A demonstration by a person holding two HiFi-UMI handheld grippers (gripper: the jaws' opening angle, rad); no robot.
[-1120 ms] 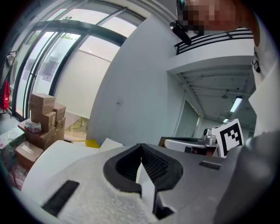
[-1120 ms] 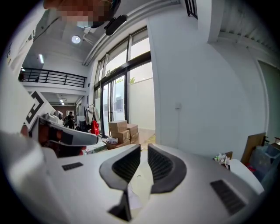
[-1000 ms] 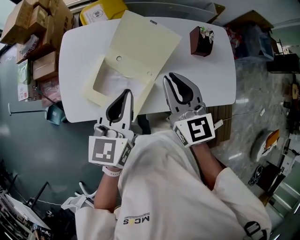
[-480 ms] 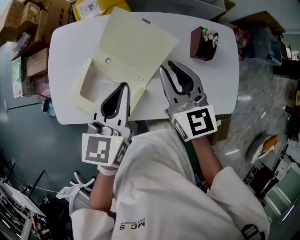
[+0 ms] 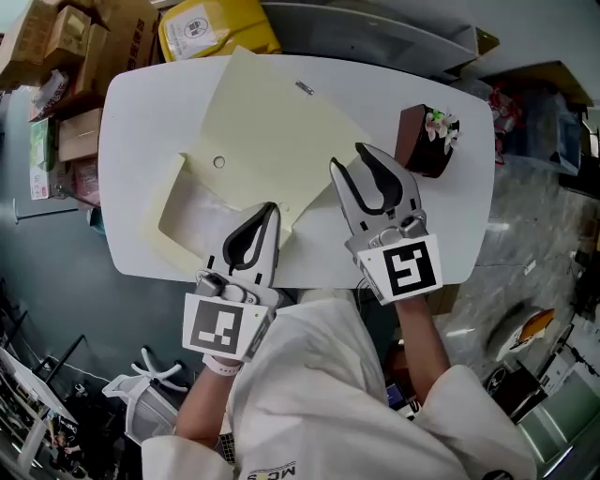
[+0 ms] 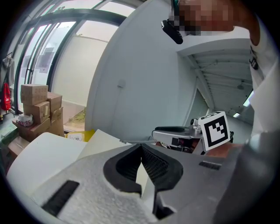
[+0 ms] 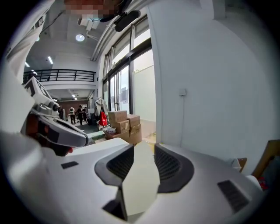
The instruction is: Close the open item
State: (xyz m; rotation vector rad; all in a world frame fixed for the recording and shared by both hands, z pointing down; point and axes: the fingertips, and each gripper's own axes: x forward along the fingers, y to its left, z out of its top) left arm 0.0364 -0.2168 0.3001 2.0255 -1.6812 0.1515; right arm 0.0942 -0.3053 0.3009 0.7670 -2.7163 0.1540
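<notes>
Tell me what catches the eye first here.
A large pale-yellow folder lies open across the middle of the white table. Two grippers are at its near edge: the left gripper is shut, while the right gripper has just been opening its jaws, which grip nothing. A brown flower pot stands at the table's right.

folder (image 5: 272,122): corner at tabletop's near edge under left gripper (image 5: 271,208), touch unclear | tabletop (image 5: 141,112): near edge partly behind left gripper and right gripper (image 5: 347,156) | yellow bag (image 5: 211,28): cut by top edge, print unreadable | boxes (image 5: 56,47): cut off top left | people (image 7: 81,114): too small to tell
</notes>
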